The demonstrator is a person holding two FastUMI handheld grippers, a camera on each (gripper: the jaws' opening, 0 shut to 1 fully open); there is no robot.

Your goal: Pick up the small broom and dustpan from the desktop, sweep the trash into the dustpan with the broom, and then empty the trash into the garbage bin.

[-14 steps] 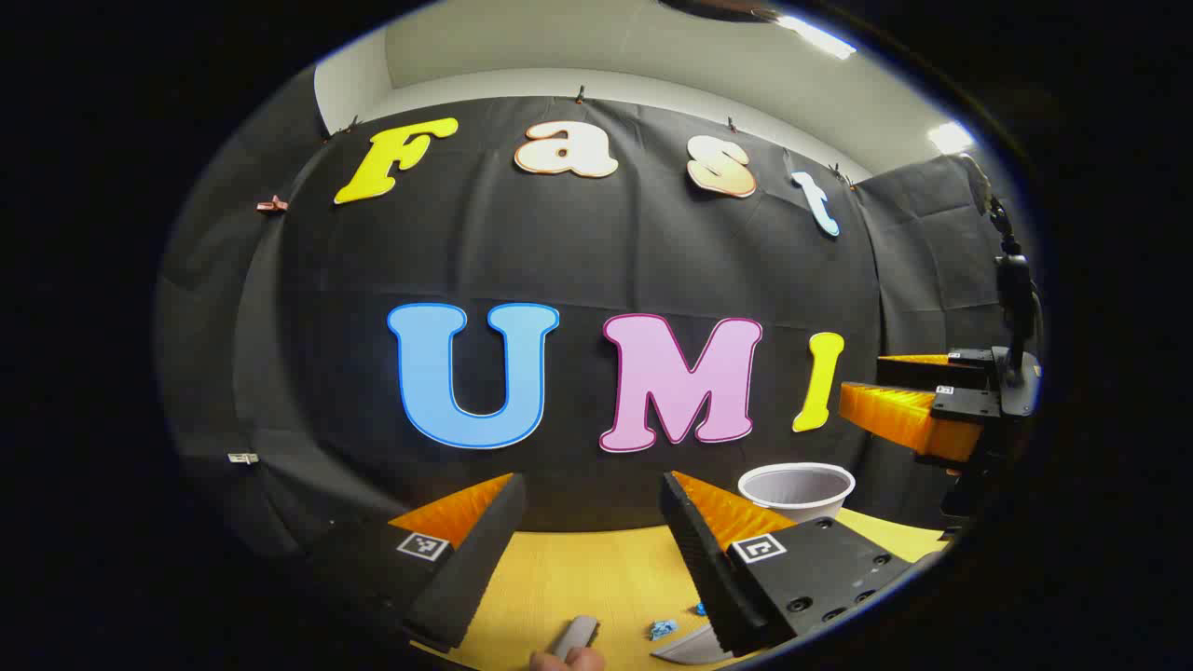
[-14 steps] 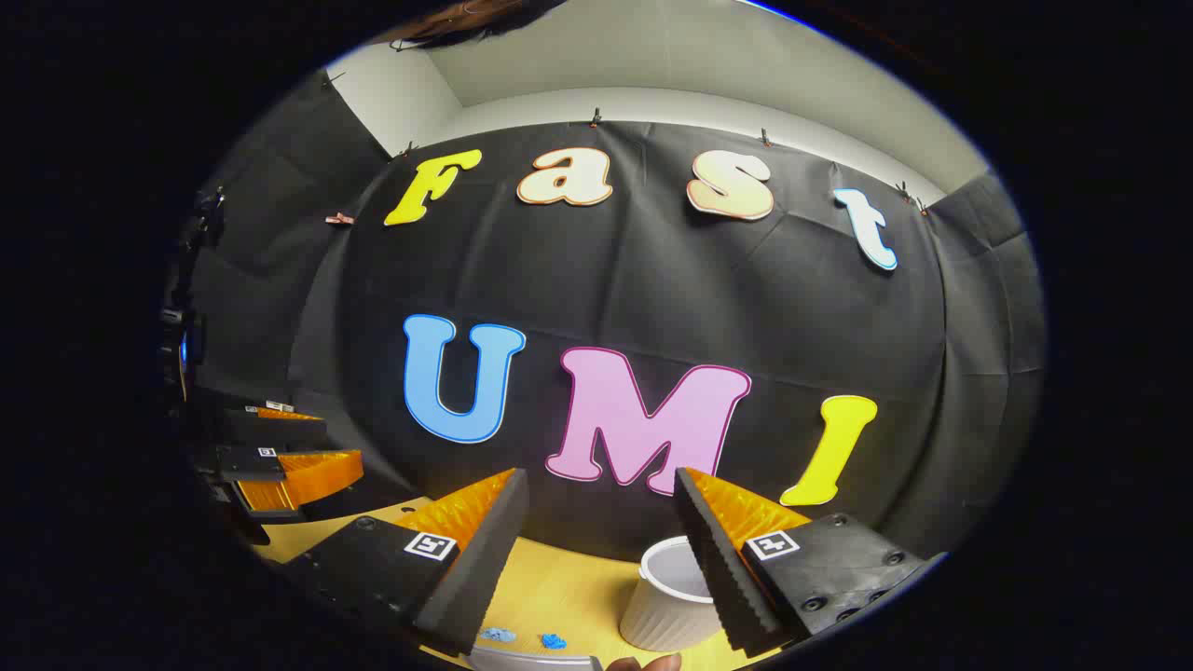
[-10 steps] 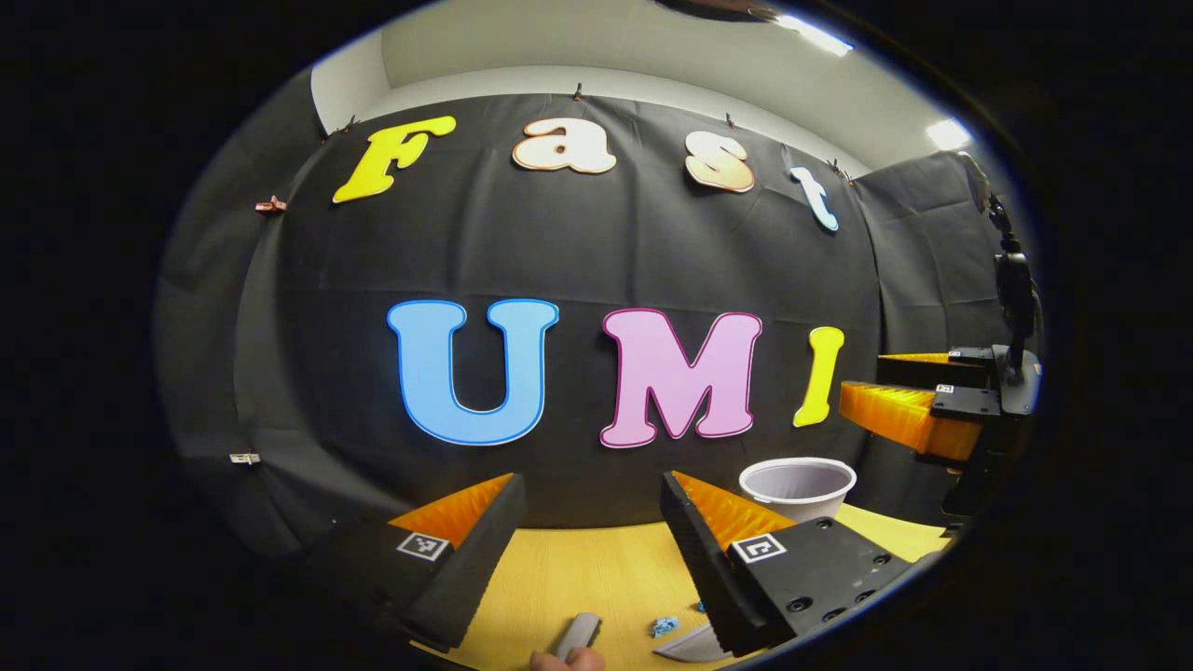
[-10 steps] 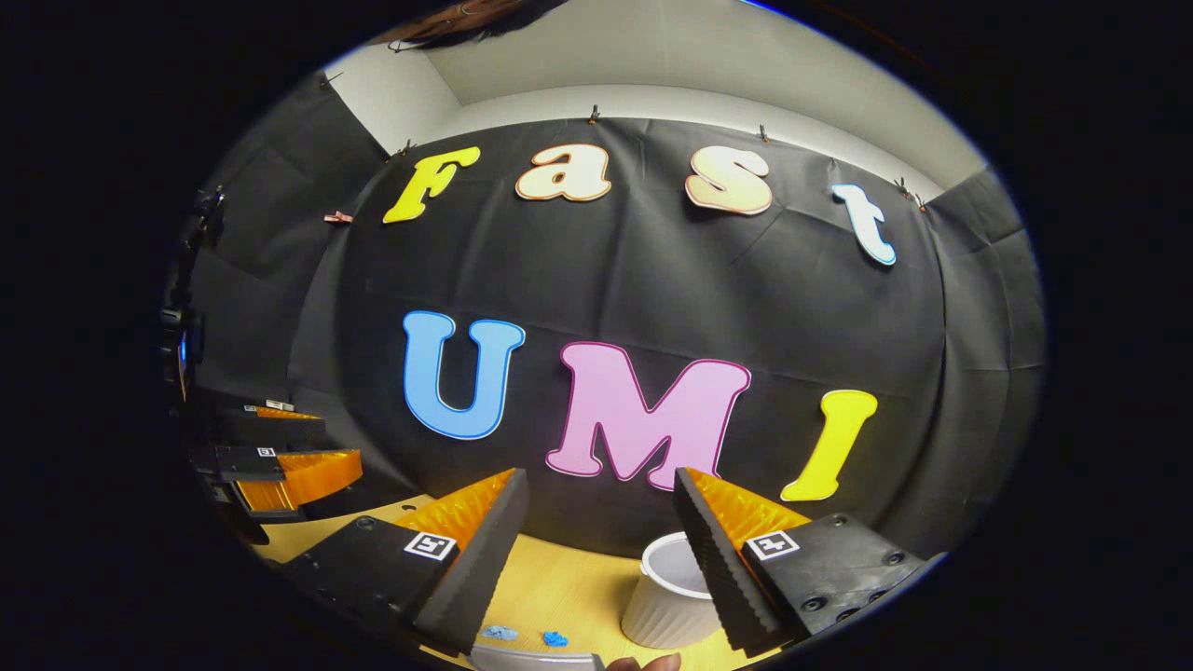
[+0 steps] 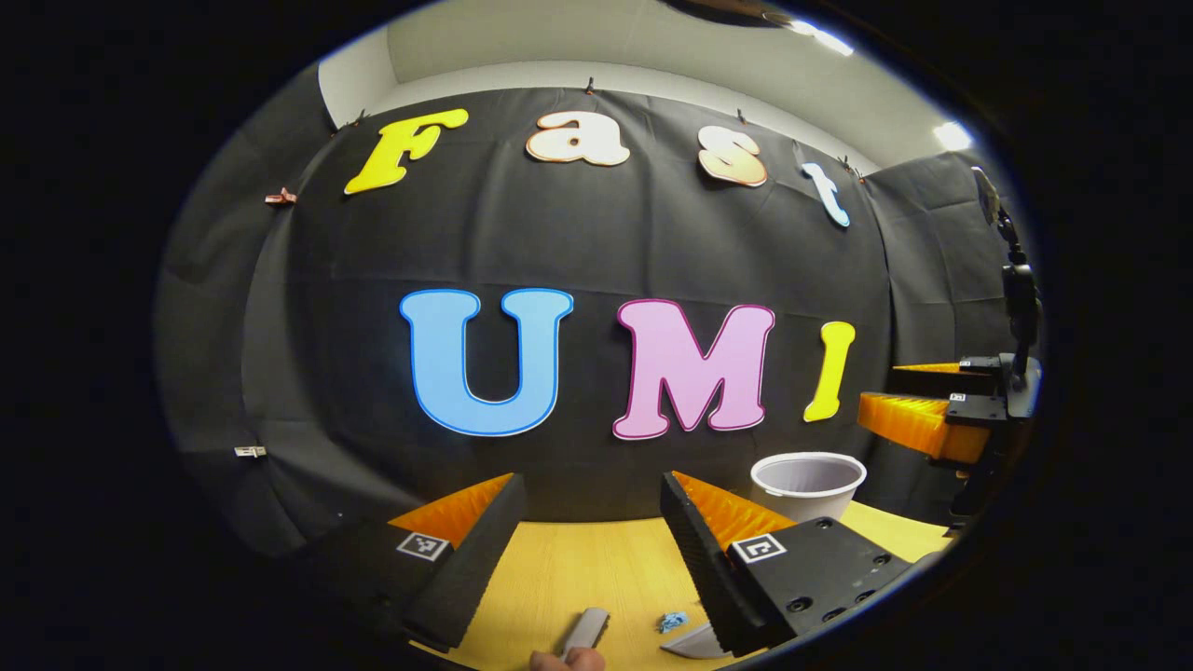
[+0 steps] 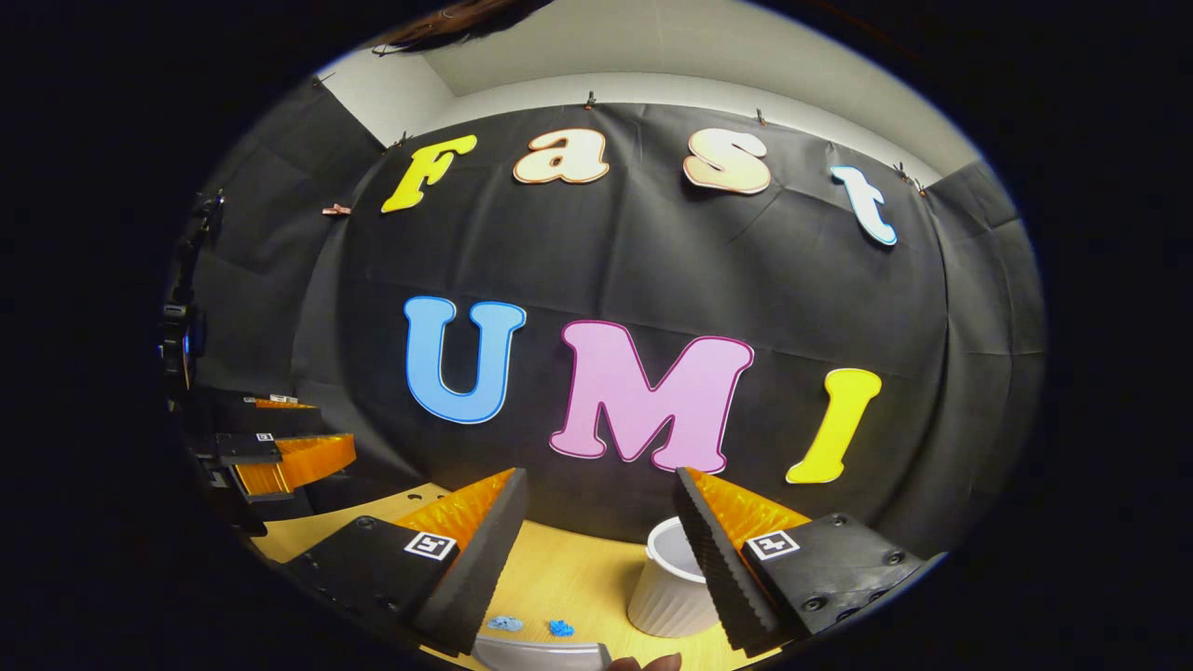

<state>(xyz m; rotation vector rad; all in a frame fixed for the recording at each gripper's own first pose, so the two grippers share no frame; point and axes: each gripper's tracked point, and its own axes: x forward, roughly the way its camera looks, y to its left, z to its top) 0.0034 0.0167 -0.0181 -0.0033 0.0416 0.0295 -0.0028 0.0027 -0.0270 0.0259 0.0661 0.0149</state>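
A: Both grippers ride high above the desk (image 5: 587,568), aimed at the back wall. Left gripper (image 5: 592,522): fingers wide apart, nothing between them. Right gripper (image 6: 596,522): the same, spread and holding nothing.

B: And the tools?

A: A grey handle (image 5: 584,634), probably the broom's, lies at the near edge below the left gripper, a fingertip beside it. A pale curved dustpan edge (image 6: 536,654) sits near, below the right gripper (mostly cut off).

B: Trash?

A: Blue scraps (image 6: 531,625) lie just beyond the dustpan. The white bin (image 6: 669,596) stands far right, probably parked clear of the sweeping path. Judging by this, pickup isn't started.
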